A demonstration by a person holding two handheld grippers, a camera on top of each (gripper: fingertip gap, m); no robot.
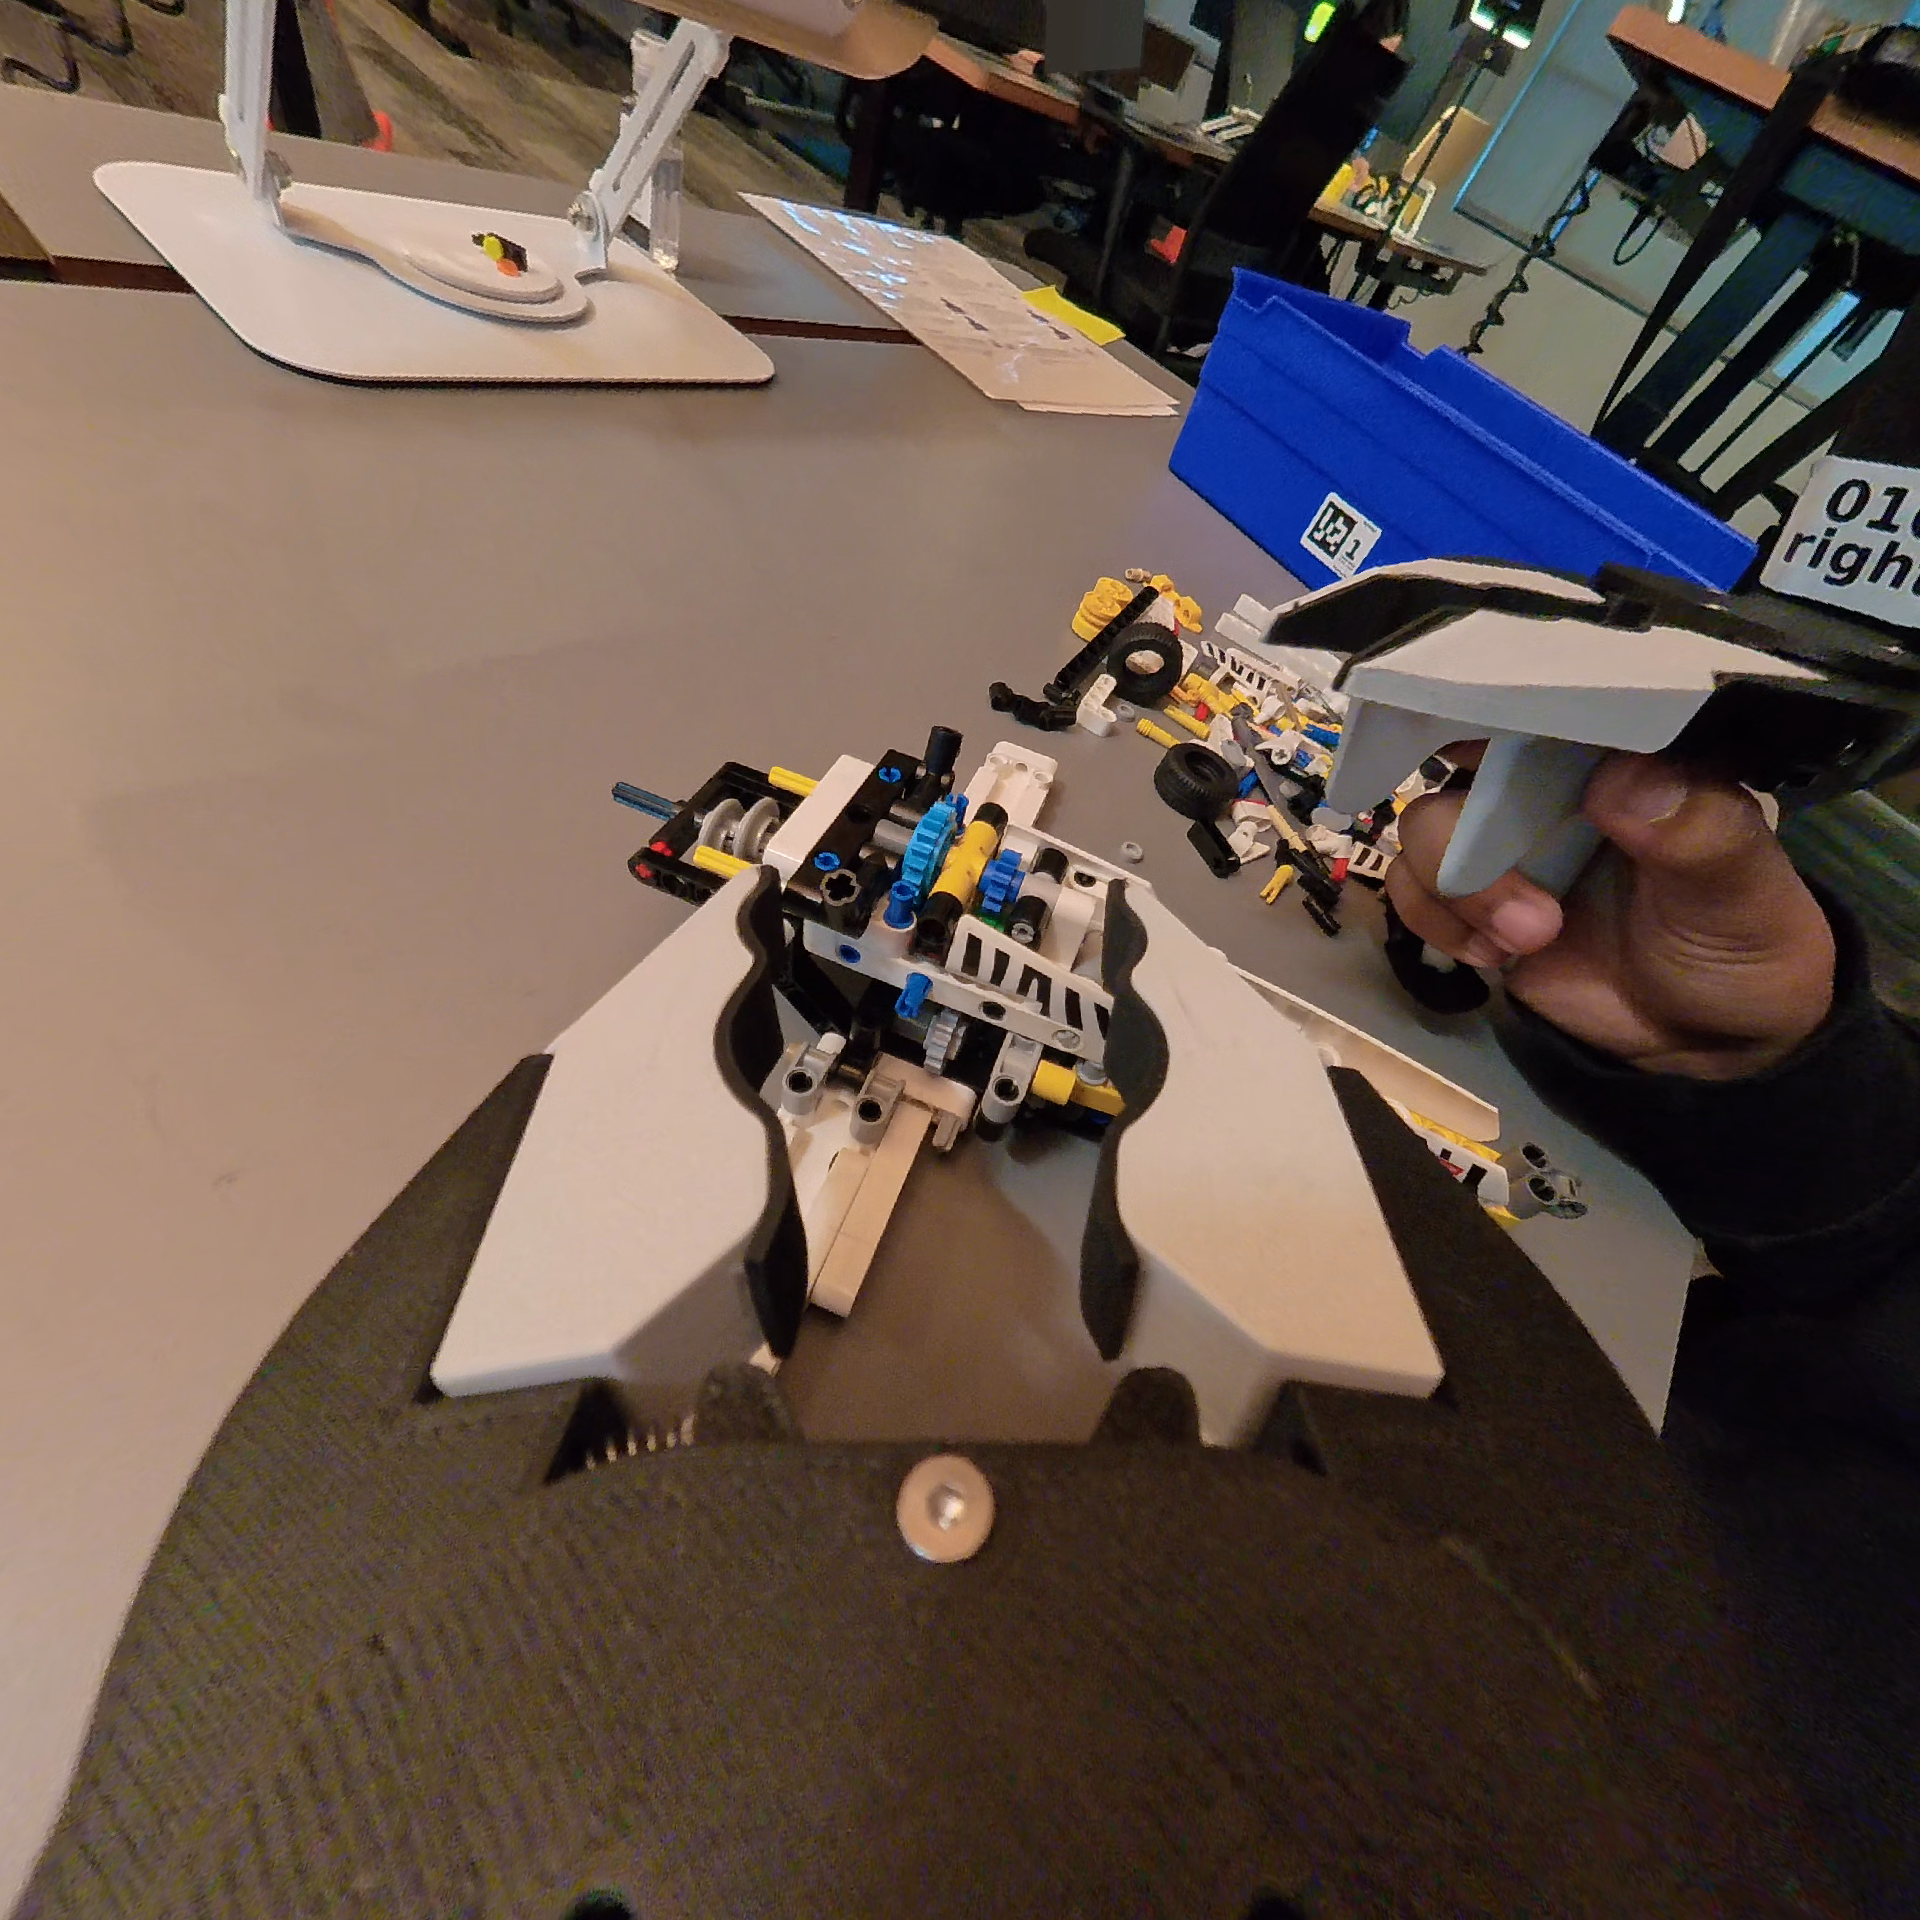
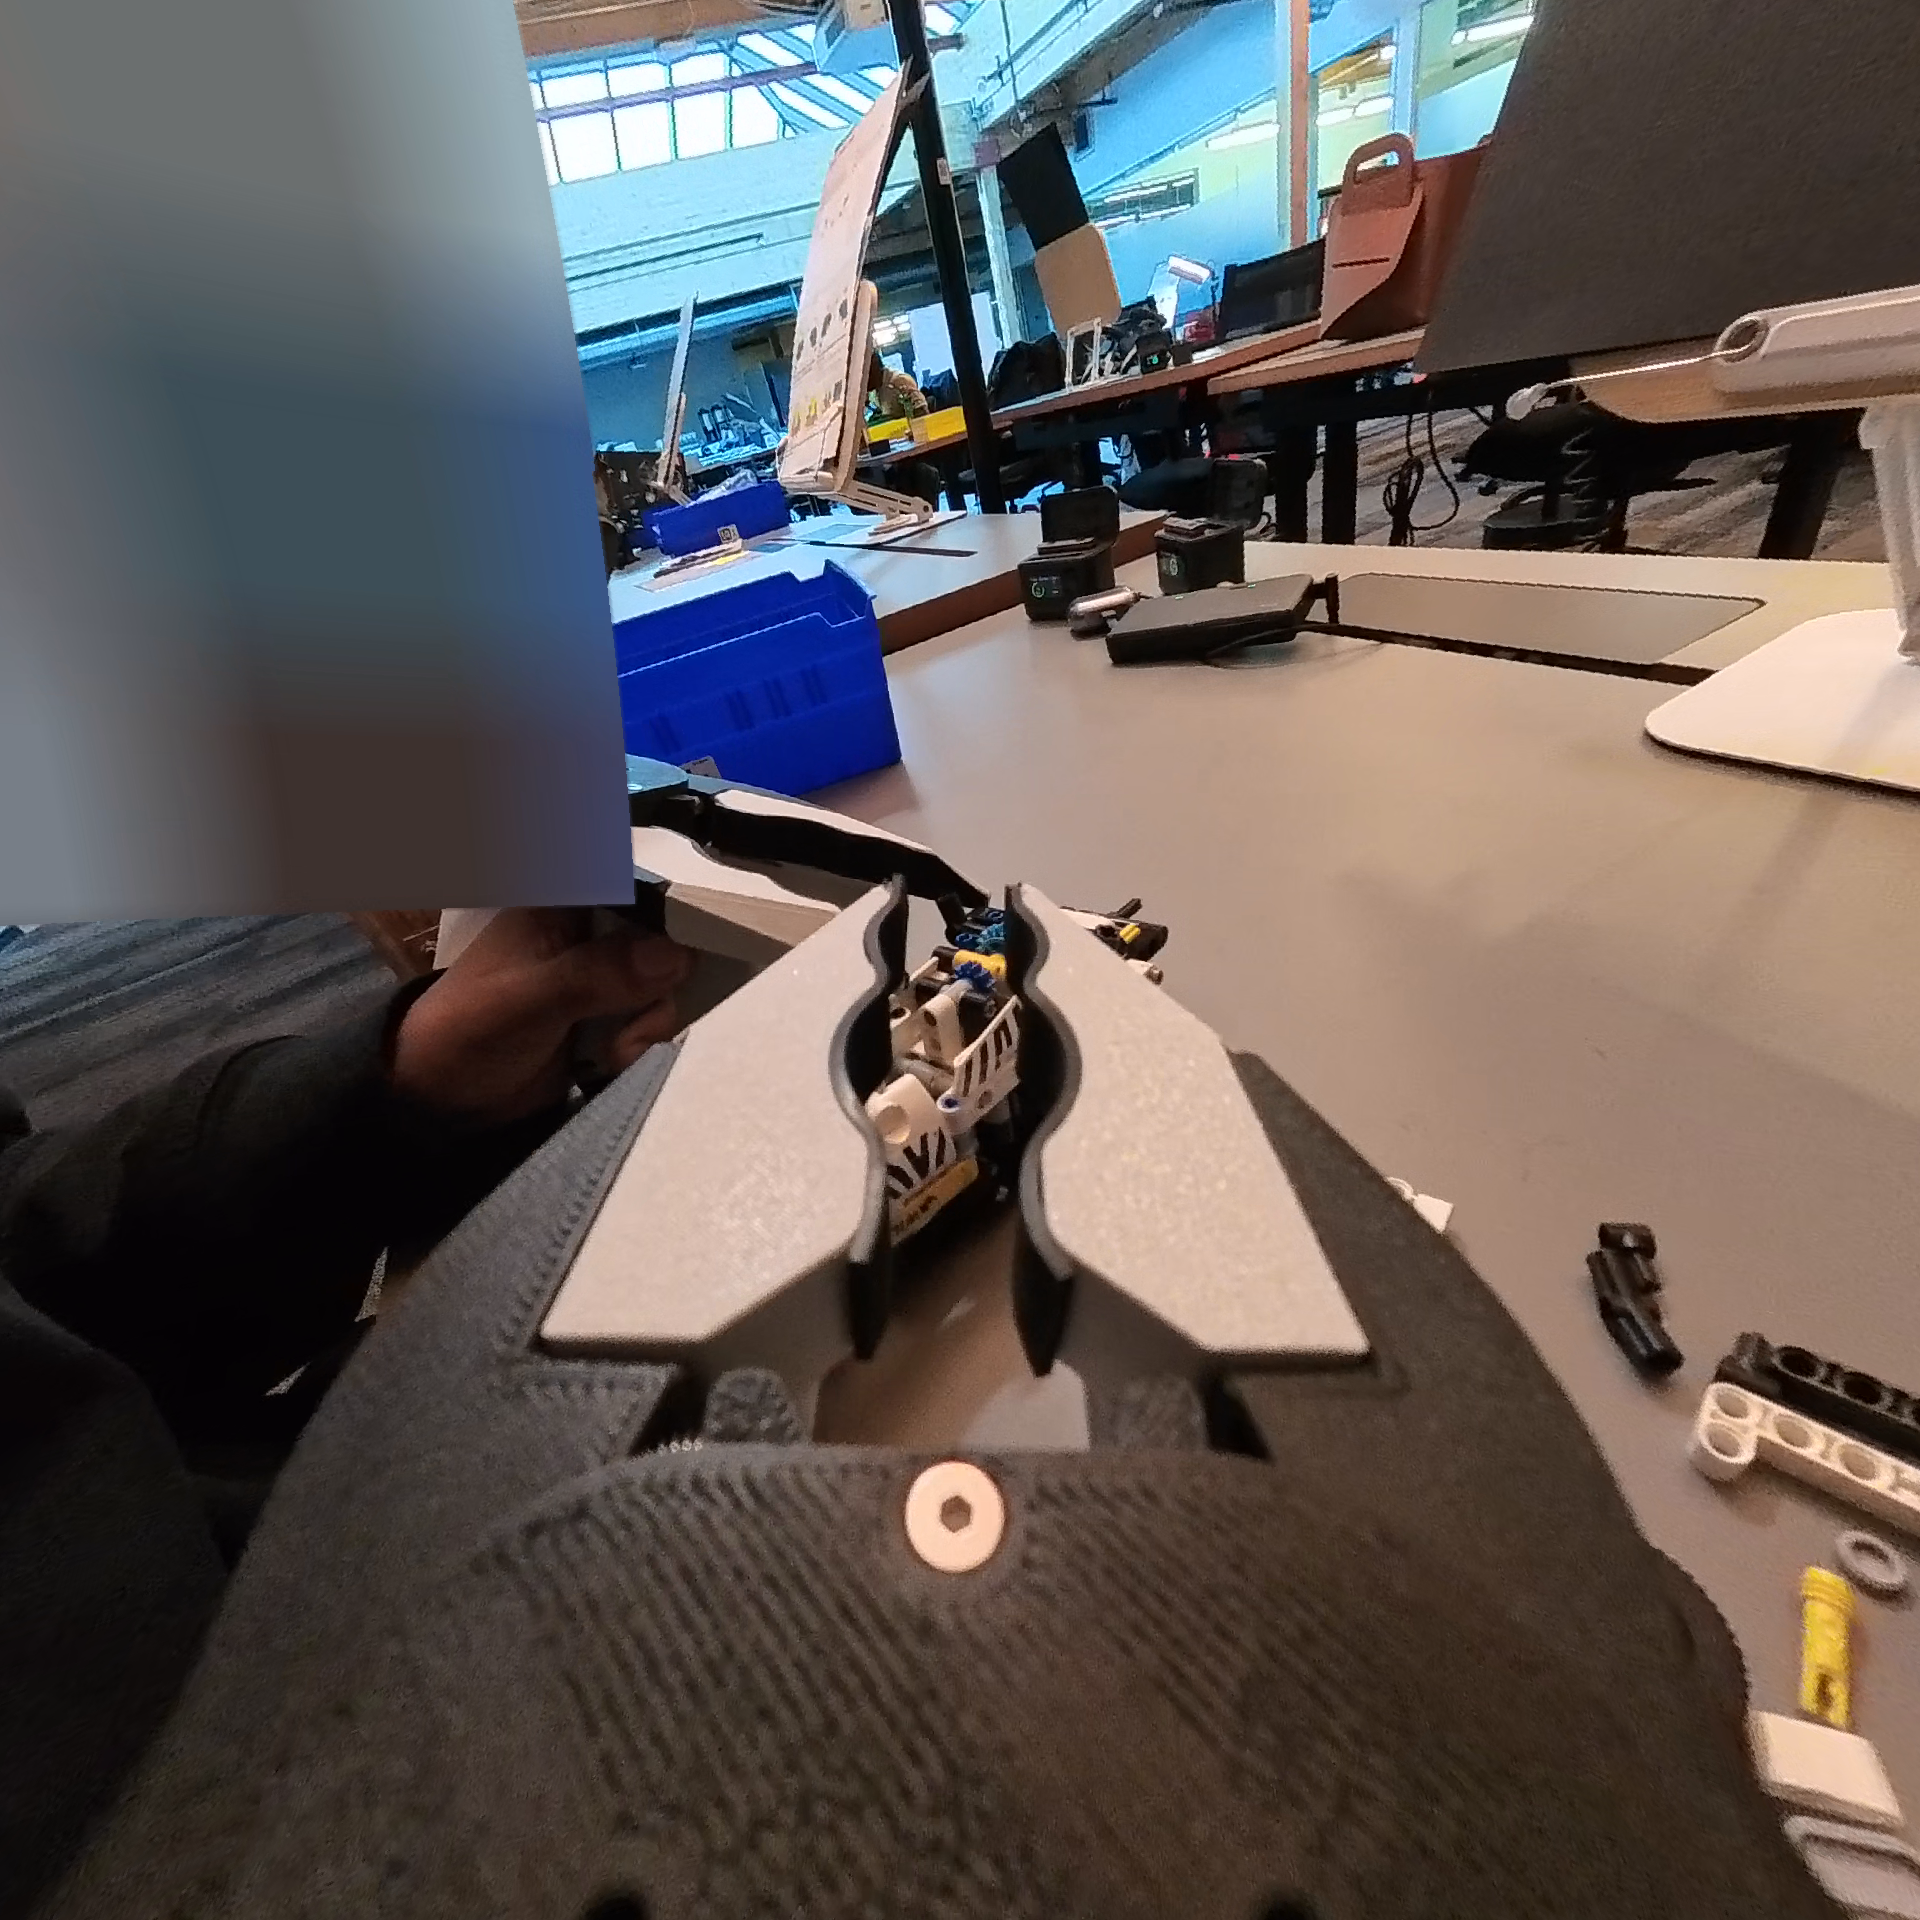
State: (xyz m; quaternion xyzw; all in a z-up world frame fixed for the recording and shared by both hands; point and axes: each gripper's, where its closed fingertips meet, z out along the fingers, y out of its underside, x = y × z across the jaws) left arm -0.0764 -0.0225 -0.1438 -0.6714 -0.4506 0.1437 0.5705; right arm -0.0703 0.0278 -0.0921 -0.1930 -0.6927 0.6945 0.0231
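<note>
1. brick-built model [image 1: 935, 894] (white, black, yellow, with blue gears) rests on the grey table [image 1: 312, 727], its near end between the fingers of the left gripper [image 1: 940, 935].
2. left pads [image 1: 764, 997] press its sides, likely steadying it where it lies.
3. right gripper [image 2: 951, 914] hangs above the table near the loose parts pile [image 1: 1226, 717]; its fingers stand narrowly apart with nothing between them.
4. model seen through its gap lies beyond it.
5. blue bin [image 1: 1455, 457] sits behind the pile.
</note>
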